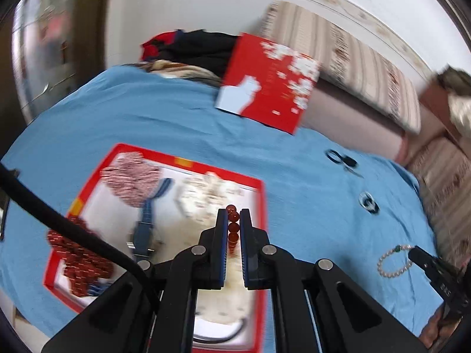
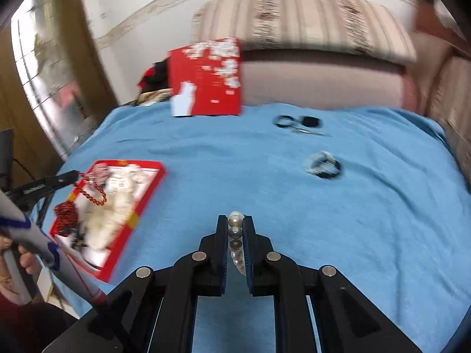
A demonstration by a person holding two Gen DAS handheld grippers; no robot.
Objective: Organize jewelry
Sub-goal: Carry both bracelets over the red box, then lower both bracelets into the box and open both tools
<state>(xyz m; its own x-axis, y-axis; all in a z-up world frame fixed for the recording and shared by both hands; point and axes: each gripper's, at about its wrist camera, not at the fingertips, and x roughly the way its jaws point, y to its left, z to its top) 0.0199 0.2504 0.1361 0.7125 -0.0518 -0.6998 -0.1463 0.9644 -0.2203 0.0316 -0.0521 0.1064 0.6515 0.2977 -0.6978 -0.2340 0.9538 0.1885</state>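
Note:
My left gripper [image 1: 234, 214] is shut on a red bead bracelet [image 1: 232, 226] and holds it over the open red box [image 1: 262, 206]. From the right wrist view the bracelet [image 2: 94, 194] hangs from the left gripper [image 2: 77, 174] above the box [image 2: 147, 200]. My right gripper [image 2: 236, 220] is shut on a pearl bracelet [image 2: 235, 235] above the blue cloth. In the left wrist view the pearl bracelet [image 1: 394, 260] with a green bead hangs at the right gripper [image 1: 413, 251]. The box holds a blue watch [image 1: 144, 229], dark red beads [image 1: 79, 253] and a pink beaded piece [image 1: 132, 179].
A blue cloth [image 2: 294, 200] covers the table. On it lie a dark bracelet [image 2: 323, 165], scissors with a black ring [image 2: 297, 123] and the red box lid [image 2: 206, 79] at the back. A striped sofa [image 2: 309, 23] stands behind.

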